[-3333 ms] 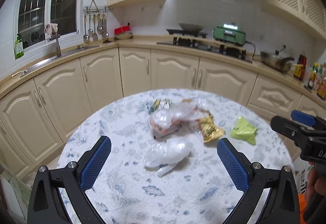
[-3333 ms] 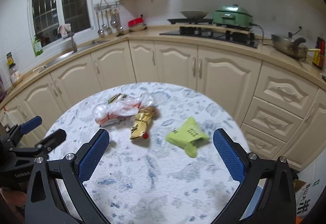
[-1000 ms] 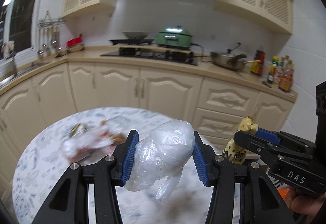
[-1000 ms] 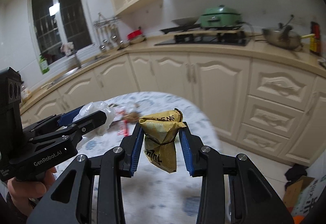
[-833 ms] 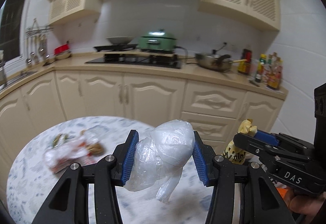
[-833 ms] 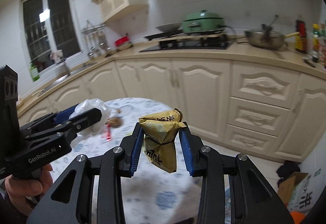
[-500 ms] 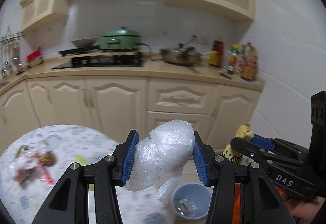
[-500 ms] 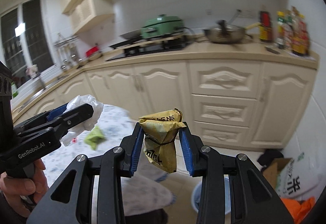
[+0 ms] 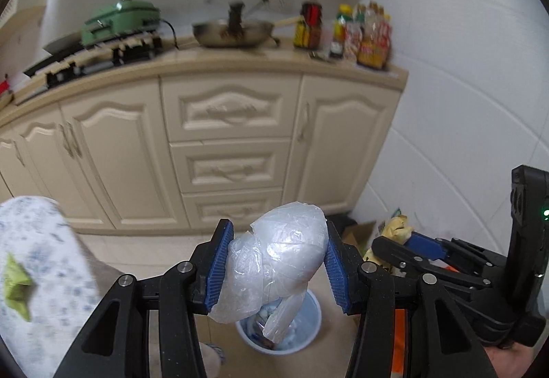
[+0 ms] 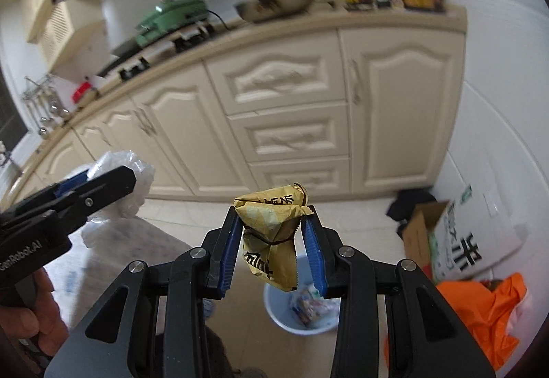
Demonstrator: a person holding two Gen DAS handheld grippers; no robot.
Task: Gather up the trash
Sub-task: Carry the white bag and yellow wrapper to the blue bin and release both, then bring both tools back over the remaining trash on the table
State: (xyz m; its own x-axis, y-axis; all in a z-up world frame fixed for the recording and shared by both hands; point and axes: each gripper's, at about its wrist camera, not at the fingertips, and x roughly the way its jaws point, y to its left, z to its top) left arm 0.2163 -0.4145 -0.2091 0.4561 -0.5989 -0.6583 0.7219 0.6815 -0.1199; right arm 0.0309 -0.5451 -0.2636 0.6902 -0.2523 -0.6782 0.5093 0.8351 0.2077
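My left gripper (image 9: 276, 266) is shut on a crumpled clear plastic bag (image 9: 279, 254), whose loose tail hangs down over a pale blue trash bin (image 9: 310, 333) on the floor. My right gripper (image 10: 272, 252) is shut on a crumpled gold snack wrapper (image 10: 271, 237), held above and a little left of the same bin (image 10: 281, 312), which holds some trash. In the left wrist view the right gripper (image 9: 394, 244) shows at the right with the gold wrapper (image 9: 394, 228). In the right wrist view the left gripper (image 10: 99, 185) with its plastic bag (image 10: 135, 179) appears at the left.
A round marbled table (image 9: 41, 275) at the left carries a green wrapper (image 9: 15, 282). Cream cabinets (image 9: 226, 144) run behind the bin. On the floor at the right are a cardboard box (image 10: 425, 233), a white printed bag (image 10: 470, 240) and an orange bag (image 10: 487, 309).
Both grippers, still shut on their trash, have swung right from the table and tipped downward. The blue bin has come into view below them, and the table has slid off to the left.
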